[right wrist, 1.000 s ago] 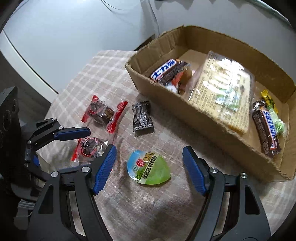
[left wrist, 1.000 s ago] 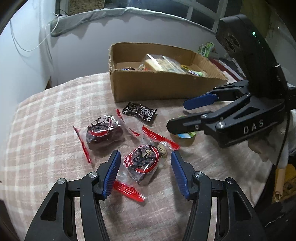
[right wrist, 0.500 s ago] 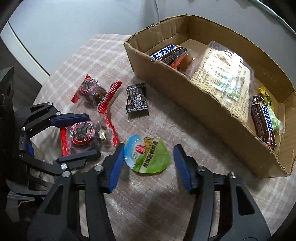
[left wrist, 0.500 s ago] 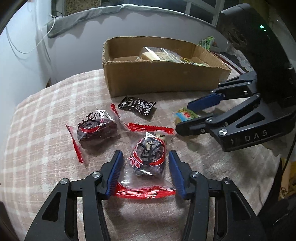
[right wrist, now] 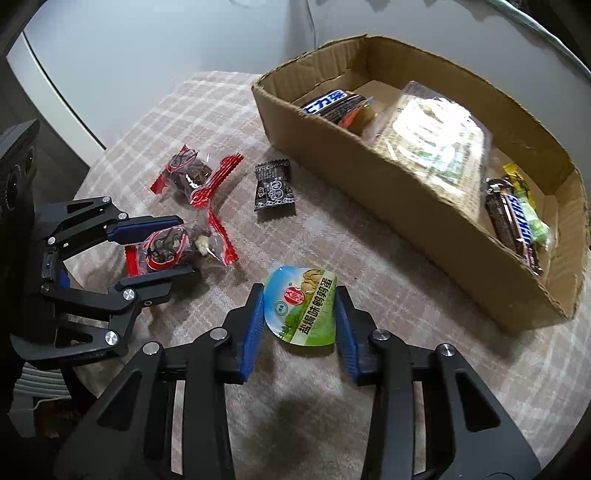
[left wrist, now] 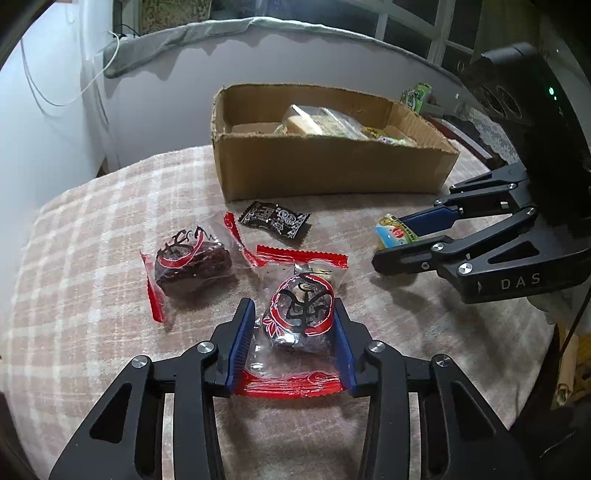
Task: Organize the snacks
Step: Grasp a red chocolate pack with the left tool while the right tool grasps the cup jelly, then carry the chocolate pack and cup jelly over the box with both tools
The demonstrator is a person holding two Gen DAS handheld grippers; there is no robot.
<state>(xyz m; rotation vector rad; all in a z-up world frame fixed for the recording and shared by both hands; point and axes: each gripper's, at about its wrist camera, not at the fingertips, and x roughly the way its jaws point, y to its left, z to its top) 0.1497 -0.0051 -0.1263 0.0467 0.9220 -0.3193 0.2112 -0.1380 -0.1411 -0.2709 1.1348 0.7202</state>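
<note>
left tongs (left wrist: 293,334) closing round cake pack (left wrist: 301,312) | right tongs (right wrist: 300,322) closing round egg pack (right wrist: 301,308) | risk: slick film slipping out

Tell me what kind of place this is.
Probably a room at home: snacks lie on a soft plaid blanket, like a bed or padded table, beside a cardboard box, with a window and draped cloth behind.

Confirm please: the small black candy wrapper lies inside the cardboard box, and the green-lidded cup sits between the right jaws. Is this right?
Not quite. The small black candy wrapper lies on the checked cloth in front of the cardboard box, not inside it, as the right wrist view shows. The rest holds: the green-lidded cup sits between the jaws of the right gripper, which are closing.
</note>
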